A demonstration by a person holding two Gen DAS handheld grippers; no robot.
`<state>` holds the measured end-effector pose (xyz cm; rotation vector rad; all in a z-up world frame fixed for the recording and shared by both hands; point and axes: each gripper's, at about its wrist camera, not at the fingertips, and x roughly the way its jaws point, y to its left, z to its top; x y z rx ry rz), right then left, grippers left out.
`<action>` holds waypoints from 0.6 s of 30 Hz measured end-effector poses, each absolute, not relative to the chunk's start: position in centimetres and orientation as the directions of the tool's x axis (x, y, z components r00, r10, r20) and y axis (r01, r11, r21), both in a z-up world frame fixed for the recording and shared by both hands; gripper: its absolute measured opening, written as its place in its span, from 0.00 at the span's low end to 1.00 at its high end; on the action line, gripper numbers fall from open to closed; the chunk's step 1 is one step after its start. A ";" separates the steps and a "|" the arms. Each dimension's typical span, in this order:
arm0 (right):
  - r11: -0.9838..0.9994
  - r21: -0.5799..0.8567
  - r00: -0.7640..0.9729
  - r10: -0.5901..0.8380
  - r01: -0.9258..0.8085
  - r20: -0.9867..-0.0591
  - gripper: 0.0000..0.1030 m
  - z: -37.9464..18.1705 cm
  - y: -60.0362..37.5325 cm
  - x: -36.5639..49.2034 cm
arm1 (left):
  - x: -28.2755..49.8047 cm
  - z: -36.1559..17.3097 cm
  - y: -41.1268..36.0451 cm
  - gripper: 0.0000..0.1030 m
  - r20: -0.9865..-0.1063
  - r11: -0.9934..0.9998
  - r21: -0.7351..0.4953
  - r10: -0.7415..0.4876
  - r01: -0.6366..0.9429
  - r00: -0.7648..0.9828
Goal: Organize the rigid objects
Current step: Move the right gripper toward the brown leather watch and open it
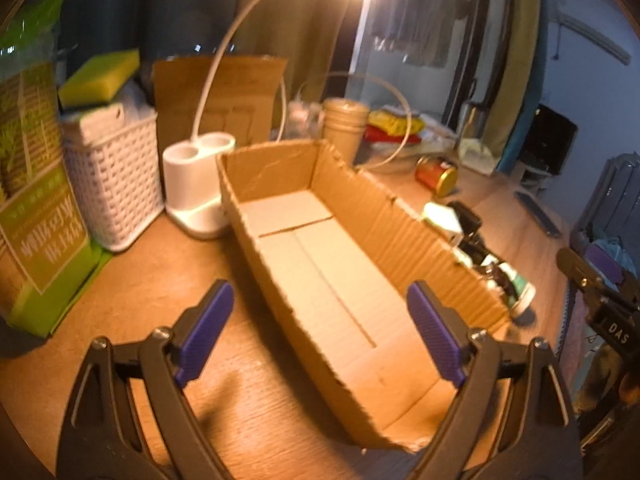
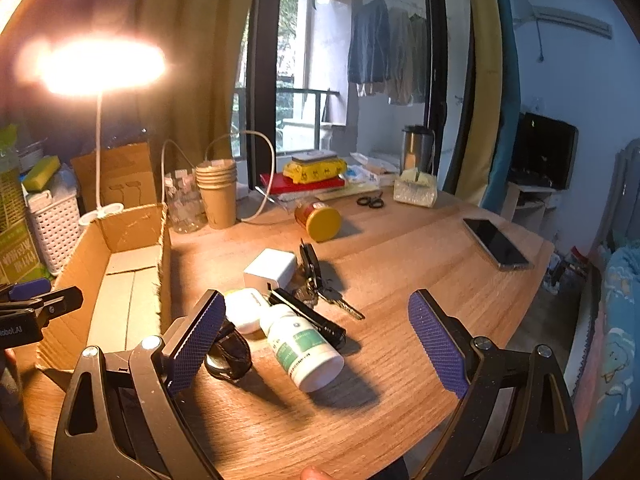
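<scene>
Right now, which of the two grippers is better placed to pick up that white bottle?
The right gripper. Its open jaws already frame the bottle, which lies on its side on the table among the other small items. The left gripper, also open, faces the empty box, away from the bottle.

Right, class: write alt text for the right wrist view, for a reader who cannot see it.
An open right gripper hovers over a white pill bottle lying on its side on a wooden table, amid a white charger, keys and a black flashlight. An empty cardboard box sits to the left under a lit lamp.
</scene>
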<state>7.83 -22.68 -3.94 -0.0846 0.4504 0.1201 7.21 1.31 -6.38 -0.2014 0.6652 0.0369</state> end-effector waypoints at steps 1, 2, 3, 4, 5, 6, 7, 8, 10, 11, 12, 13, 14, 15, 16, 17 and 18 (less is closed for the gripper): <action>0.990 -0.052 0.890 0.096 -0.132 -0.445 0.92 -4.2 -22.8 8.0 | 7.3 -6.5 1.4 0.87 -0.627 0.980 -0.172 -0.028 -0.104 0.778; 0.990 -0.049 0.887 0.096 -0.132 -0.451 0.92 -4.4 -22.9 8.2 | 7.4 -6.8 1.4 0.87 -0.640 0.979 -0.169 -0.024 -0.110 0.768; 0.990 -0.046 0.884 0.095 -0.131 -0.458 0.92 -4.6 -23.0 8.4 | 7.6 -7.0 1.5 0.87 -0.650 0.979 -0.169 -0.024 -0.114 0.760; 0.991 -0.043 0.880 0.094 -0.129 -0.466 0.92 -4.8 -23.1 8.6 | 7.8 -7.2 1.5 0.87 -0.662 0.979 -0.170 -0.025 -0.116 0.749; 0.991 -0.042 0.876 0.092 -0.127 -0.473 0.92 -5.1 -23.2 8.8 | 8.0 -7.5 1.4 0.87 -0.676 0.979 -0.168 -0.029 -0.116 0.737; 0.991 -0.040 0.874 0.091 -0.125 -0.478 0.92 -5.3 -23.3 9.0 | 8.2 -7.8 1.2 0.87 -0.691 0.980 -0.164 -0.033 -0.112 0.722; 0.992 -0.034 0.870 0.091 -0.123 -0.485 0.92 -5.5 -23.5 9.2 | 8.4 -8.2 0.9 0.87 -0.709 0.982 -0.158 -0.039 -0.105 0.704; 0.992 -0.028 0.868 0.092 -0.121 -0.488 0.92 -5.7 -23.6 9.2 | 8.5 -8.6 0.6 0.87 -0.722 0.983 -0.156 -0.048 -0.096 0.690; 0.993 -0.013 0.869 0.096 -0.117 -0.486 0.92 -5.7 -24.0 9.3 | 8.4 -8.9 0.1 0.86 -0.732 0.984 -0.153 -0.052 -0.089 0.679; 0.993 -0.007 0.870 0.099 -0.117 -0.483 0.92 -5.7 -24.1 9.4 | 8.5 -9.0 -0.2 0.85 -0.735 0.985 -0.153 -0.057 -0.083 0.676; 0.993 -0.001 0.871 0.102 -0.117 -0.480 0.92 -5.6 -24.3 9.4 | 8.5 -9.0 -0.4 0.81 -0.736 0.986 -0.149 -0.057 -0.079 0.674; 0.993 0.003 0.872 0.105 -0.118 -0.478 0.92 -5.5 -24.4 9.4 | 8.6 -9.1 -0.5 0.73 -0.743 0.986 -0.148 -0.064 -0.071 0.667; 0.993 0.007 0.873 0.106 -0.117 -0.477 0.92 -5.5 -24.6 9.4 | 8.7 -9.2 -0.5 0.69 -0.750 0.984 -0.165 -0.082 -0.065 0.656; 0.993 0.012 0.874 0.107 -0.116 -0.474 0.92 -5.5 -24.9 9.4 | 8.8 -9.3 -0.5 0.67 -0.754 0.981 -0.183 -0.100 -0.063 0.649; 0.993 0.018 0.874 0.108 -0.113 -0.473 0.92 -5.4 -25.3 9.5 | 8.7 -9.3 -0.5 0.65 -0.757 0.981 -0.185 -0.099 -0.066 0.646; 0.994 0.022 0.876 0.107 -0.110 -0.471 0.92 -5.4 -25.5 9.5 | 8.6 -9.2 -0.7 0.61 -0.757 0.982 -0.178 -0.095 -0.064 0.647; 0.994 0.028 0.876 0.106 -0.105 -0.471 0.92 -5.4 -25.8 9.5 | 8.6 -9.0 -0.8 0.59 -0.757 0.983 -0.172 -0.094 -0.058 0.646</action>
